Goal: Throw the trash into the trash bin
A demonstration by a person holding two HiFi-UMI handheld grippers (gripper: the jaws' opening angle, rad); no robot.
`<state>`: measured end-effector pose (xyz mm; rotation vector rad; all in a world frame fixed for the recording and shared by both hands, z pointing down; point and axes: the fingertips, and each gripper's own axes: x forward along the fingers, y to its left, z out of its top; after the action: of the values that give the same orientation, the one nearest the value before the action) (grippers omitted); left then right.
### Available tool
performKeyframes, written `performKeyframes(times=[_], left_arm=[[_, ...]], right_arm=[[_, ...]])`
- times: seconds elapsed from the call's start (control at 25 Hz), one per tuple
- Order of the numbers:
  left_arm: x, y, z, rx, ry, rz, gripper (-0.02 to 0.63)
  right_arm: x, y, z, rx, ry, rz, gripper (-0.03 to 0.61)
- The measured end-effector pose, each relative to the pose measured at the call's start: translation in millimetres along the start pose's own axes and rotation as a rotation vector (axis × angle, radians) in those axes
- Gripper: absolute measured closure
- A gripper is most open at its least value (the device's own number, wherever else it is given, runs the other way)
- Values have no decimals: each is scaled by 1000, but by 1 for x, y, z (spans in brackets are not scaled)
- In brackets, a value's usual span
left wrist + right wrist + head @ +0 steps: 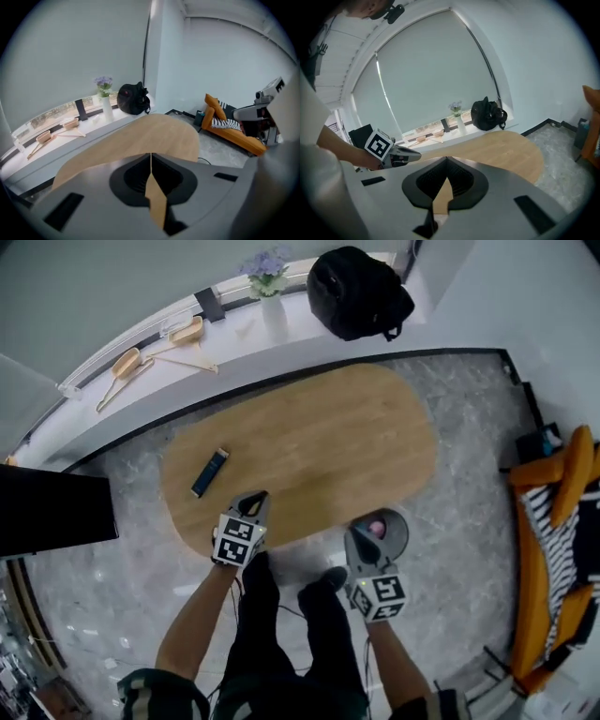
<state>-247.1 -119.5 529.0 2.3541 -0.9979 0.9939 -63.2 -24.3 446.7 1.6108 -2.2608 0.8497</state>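
Currently the left gripper (151, 155) and right gripper (446, 159) are both sitting closed and empty. The dark blue flat bar (209, 472), likely the trash, is lying left on the oval wooden table (319, 437); reaching in unopened risks shoving it off.

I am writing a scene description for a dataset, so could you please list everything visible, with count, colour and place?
table: one, light wood, oval, middle of the floor
slim flat object: one, dark blue, on the table's left part
backpack: one, black, on the window sill
vase of flowers: one, white with purple blooms, on the sill left of the backpack
clothes hangers: two or three, pale wood, on the sill further left
sofa: one, orange with a striped cushion, right edge
black panel: one, left edge
bin: one, grey, round, on the floor at the table's near edge
pink thing: one, inside the bin
left gripper: grey, shut, empty
right gripper: grey, shut, empty
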Motion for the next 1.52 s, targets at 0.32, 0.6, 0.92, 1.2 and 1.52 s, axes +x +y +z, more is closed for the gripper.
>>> performKeyframes(times=[0.32, 0.6, 0.92, 1.2, 1.52], left_arm=[[-36, 157, -100, -94, 119, 123, 445], [-21, 236, -174, -101, 268, 130, 410], [17, 249, -224, -67, 356, 55, 410], [27, 255, -250, -40, 434, 39, 434], [26, 199, -175, 77, 302, -40, 439]], right_arm=[[67, 78, -8, -30, 49, 41, 578], [94, 99, -36, 5, 75, -36, 578], [112, 113, -70, 46, 100, -86, 578], [120, 121, -72, 49, 98, -127, 578], [80, 102, -45, 64, 8, -214, 578]])
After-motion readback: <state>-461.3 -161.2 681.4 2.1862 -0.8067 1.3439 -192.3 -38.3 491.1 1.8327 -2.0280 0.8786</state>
